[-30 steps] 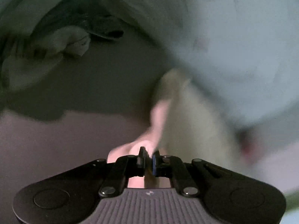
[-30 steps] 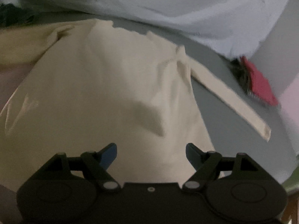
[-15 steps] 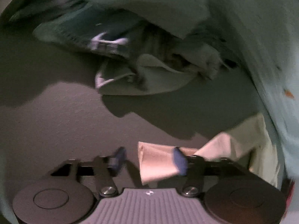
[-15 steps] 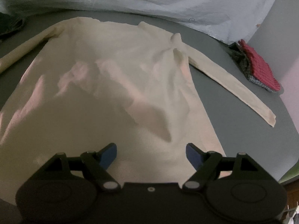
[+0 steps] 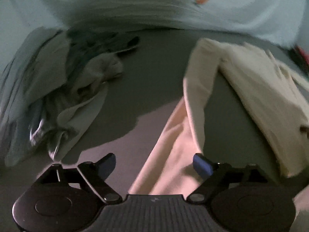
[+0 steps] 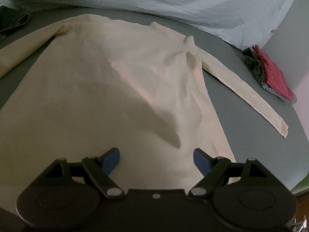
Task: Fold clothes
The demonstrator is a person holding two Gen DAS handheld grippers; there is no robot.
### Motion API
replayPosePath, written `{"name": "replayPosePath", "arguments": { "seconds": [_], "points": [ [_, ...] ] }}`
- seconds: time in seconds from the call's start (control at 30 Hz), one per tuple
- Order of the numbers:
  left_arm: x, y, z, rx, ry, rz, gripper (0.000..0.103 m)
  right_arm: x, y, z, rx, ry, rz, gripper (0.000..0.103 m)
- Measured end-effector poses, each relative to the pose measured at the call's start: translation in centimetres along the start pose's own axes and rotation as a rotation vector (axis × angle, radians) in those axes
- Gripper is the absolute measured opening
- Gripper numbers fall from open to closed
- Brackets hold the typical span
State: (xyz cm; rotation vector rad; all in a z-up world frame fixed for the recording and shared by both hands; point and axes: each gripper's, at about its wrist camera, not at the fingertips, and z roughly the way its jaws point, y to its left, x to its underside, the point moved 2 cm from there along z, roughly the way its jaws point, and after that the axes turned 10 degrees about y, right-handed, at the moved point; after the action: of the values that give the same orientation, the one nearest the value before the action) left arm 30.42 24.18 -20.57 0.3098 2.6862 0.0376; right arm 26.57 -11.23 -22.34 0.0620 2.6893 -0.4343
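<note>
1. Pile (image 5: 63, 89) of crumpled clothes lies far left on the table (image 5: 150, 81), well apart from the work, w/ a pale sheet (image 5: 154, 5) behind.
2. L gripper (image 5: 154, 162) is spread wide, holding nothing; the shirt's left sleeve (image 5: 183, 127) runs between its fingers toward the shoulder.
3. Shirt (image 6: 108, 89) lies flat on the table, collar away from us, mostly smooth, one ridge near the right armpit.
4. R gripper (image 6: 156, 159) also spread, empty, hovering over the hem.
5. Right sleeve (image 6: 245, 94) angles out toward a red cloth (image 6: 274, 77) at the edge.
6. Step, I'd guess: fold sleeves in. To do it well: pinch each sleeve near the cuff, lay it across the chest w/o dragging the body; flatten that ridge first.
7. L view alone shows the pile and the left sleeve up close. R view alone shows the whole shirt, right sleeve, red cloth.
</note>
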Motion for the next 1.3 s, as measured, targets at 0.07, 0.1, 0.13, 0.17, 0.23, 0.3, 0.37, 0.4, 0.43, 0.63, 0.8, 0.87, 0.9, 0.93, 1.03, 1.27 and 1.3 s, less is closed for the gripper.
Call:
{"name": "replayPosePath", "arguments": {
  "seconds": [0.07,0.1,0.13,0.17,0.23,0.3,0.37,0.4,0.43,0.63,0.8,0.87,0.9,0.93,1.03,1.27,1.3],
  "points": [
    [0.0,-0.9,0.4,-0.001,0.014,0.053,0.089,0.1,0.0,-0.1,-0.002,0.001,0.001,0.085],
    [0.0,-1.4,0.5,0.009,0.024,0.076,0.089,0.2,0.0,-0.1,-0.003,0.002,0.002,0.085],
    [0.1,-1.7,0.4,0.022,0.028,0.093,0.089,0.2,0.0,-0.1,-0.004,0.002,0.002,0.085],
    [0.1,-1.9,0.2,0.042,0.025,0.099,0.089,0.3,0.0,-0.1,-0.004,0.003,0.002,0.085],
    [-0.1,-2.1,0.0,0.096,0.022,0.091,0.089,0.4,0.0,-0.1,-0.006,0.004,0.001,0.085],
    [-0.3,-2.3,-0.4,0.152,0.017,0.078,0.089,0.5,-0.1,-0.1,-0.008,0.003,0.003,0.086],
    [-0.5,-2.9,-0.6,0.182,0.006,0.07,0.09,0.5,-0.1,0.0,-0.008,0.001,0.006,0.087],
    [-0.6,-3.2,-0.5,0.182,0.002,0.068,0.09,0.5,-0.1,0.1,-0.007,-0.001,0.007,0.089],
    [-0.7,-3.6,0.0,0.162,0.007,0.07,0.09,0.5,-0.1,0.1,-0.006,-0.002,0.008,0.09],
    [-1.1,-5.9,3.3,-0.018,0.062,0.119,0.057,0.8,-0.2,0.5,-0.006,-0.017,0.018,0.095],
    [-1.4,-4.0,3.5,0.195,0.087,-0.039,0.005,0.9,-0.5,0.6,-0.017,-0.024,0.026,0.096],
    [-1.5,-2.3,2.9,0.334,0.081,-0.162,0.003,0.9,-0.6,0.6,-0.017,-0.027,0.023,0.096],
    [-1.4,-0.5,2.5,0.46,0.058,-0.283,0.003,0.9,-0.6,0.6,-0.017,-0.029,0.019,0.097],
    [-1.1,1.5,2.0,0.604,0.026,-0.422,0.003,0.9,-0.6,0.6,-0.017,-0.031,0.017,0.097],
    [1.1,7.2,1.8,0.851,-0.097,-0.81,0.003,1.0,-0.8,0.7,-0.021,-0.031,0.023,0.097],
    [5.8,13.2,5.9,0.54,0.081,-1.057,0.016,0.9,-1.0,0.9,-0.03,-0.029,0.037,0.099],
    [6.0,13.2,5.7,0.529,0.076,-1.046,0.022,0.9,-1.0,0.9,-0.03,-0.029,0.036,0.099]
  ]
}}
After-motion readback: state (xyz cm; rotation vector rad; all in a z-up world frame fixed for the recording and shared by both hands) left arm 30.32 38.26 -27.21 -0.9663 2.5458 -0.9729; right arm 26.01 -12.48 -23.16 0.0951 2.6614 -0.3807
